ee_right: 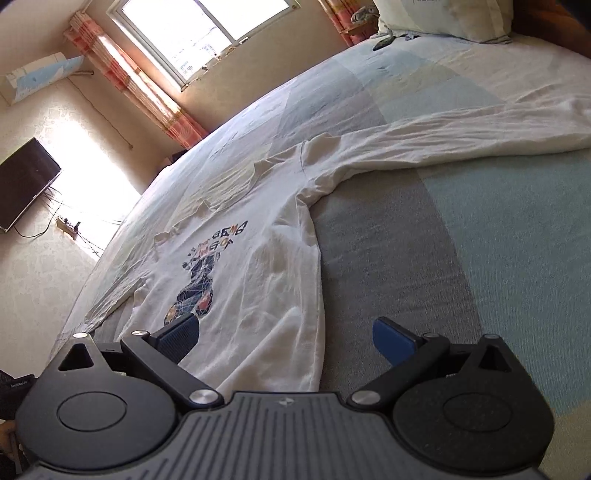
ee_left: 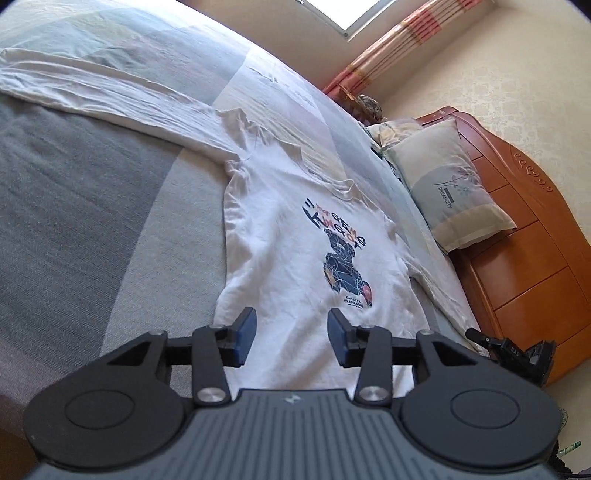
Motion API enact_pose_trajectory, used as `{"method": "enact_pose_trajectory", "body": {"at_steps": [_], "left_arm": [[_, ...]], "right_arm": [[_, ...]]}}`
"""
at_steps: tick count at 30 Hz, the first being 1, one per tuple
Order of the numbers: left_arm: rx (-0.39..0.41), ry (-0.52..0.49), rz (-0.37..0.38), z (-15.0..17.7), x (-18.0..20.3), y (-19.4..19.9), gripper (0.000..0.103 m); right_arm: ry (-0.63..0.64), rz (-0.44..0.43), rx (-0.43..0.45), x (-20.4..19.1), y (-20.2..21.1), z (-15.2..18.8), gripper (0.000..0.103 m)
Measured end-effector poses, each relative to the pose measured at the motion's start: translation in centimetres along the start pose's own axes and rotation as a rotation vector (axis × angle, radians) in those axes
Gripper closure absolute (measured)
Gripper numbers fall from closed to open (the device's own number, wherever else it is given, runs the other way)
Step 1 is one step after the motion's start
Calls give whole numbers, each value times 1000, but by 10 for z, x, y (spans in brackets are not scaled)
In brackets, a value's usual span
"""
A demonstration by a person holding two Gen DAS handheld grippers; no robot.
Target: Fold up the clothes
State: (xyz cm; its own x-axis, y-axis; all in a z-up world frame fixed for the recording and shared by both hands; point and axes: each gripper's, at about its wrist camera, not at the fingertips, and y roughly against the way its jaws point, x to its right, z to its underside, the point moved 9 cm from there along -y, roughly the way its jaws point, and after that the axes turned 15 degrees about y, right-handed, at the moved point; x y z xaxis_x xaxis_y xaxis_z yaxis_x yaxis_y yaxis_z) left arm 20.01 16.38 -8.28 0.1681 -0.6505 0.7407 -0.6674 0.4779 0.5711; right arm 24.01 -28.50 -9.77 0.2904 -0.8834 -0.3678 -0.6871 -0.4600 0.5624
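A white long-sleeved shirt [ee_left: 280,236] with a dark printed figure [ee_left: 343,258] lies spread face up on the bed. One sleeve [ee_left: 110,96] stretches away to the left. My left gripper [ee_left: 291,332] hovers over the shirt's near hem, its blue pads apart with nothing between them. In the right wrist view the same shirt [ee_right: 266,295] runs away from me, its sleeve [ee_right: 461,133] reaching right. My right gripper [ee_right: 286,334] stands wide open above the shirt's near corner, one pad over the cloth and the other over the bedcover.
The bed has a grey and pale blue patchwork cover [ee_left: 92,221]. A pillow [ee_left: 443,184] leans on a wooden headboard [ee_left: 535,240]. A black tool part [ee_left: 517,354] shows at the right. A window [ee_right: 207,33], curtains [ee_right: 147,85] and a wall television [ee_right: 26,181] lie beyond.
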Motion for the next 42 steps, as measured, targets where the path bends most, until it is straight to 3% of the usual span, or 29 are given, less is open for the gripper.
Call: {"method": "enact_pose_trajectory", "body": {"at_steps": [2,6,12,13,14,15,18,20,22,24,26,29,31,32,36,40,42], "left_arm": [[-19,-15,9,1,9,-17,59],[-8,-60,-20,6,25,-54,53],[-18,-122,-31,18,37,-75,46],[-14,-129,-43,17,36,-75,46],[-9,-133,-57,16,34,-75,45],[-4,-137,-72,14,32,-76,45],[4,-118,-86,9,25,-74,45],[13,-112,-83,8,24,-71,45],[18,-129,-82,12,26,-67,44],[21,-148,-82,15,28,-62,40],[26,-164,-80,20,30,-56,39],[43,-159,-76,26,31,-46,38],[53,-147,-81,28,29,-41,38],[57,-141,-83,28,29,-38,38],[67,-98,-62,28,30,-31,38],[65,-77,-18,32,41,-25,37],[63,-94,-16,35,46,-23,34]], "right_arm": [[51,30,-5,8,-23,-25,27],[107,86,-38,24,-77,-63,31],[164,122,-95,30,-142,-71,46],[197,138,-102,28,-144,-71,60],[227,156,-113,27,-146,-71,89],[252,178,-116,28,-145,-72,96],[300,249,-108,35,-138,-77,100],[251,243,-114,44,-130,-78,96],[175,148,-112,39,-115,-69,91],[125,73,-113,31,-97,-58,77],[77,37,-131,23,-71,-32,60],[-47,-26,-179,19,-40,16,46],[-95,-81,-176,11,-15,46,42],[-99,-111,-171,5,-3,57,36],[-137,-151,-153,-15,25,88,33],[-186,-245,-131,-30,22,100,33],[-176,-240,-118,-31,19,99,39]]}}
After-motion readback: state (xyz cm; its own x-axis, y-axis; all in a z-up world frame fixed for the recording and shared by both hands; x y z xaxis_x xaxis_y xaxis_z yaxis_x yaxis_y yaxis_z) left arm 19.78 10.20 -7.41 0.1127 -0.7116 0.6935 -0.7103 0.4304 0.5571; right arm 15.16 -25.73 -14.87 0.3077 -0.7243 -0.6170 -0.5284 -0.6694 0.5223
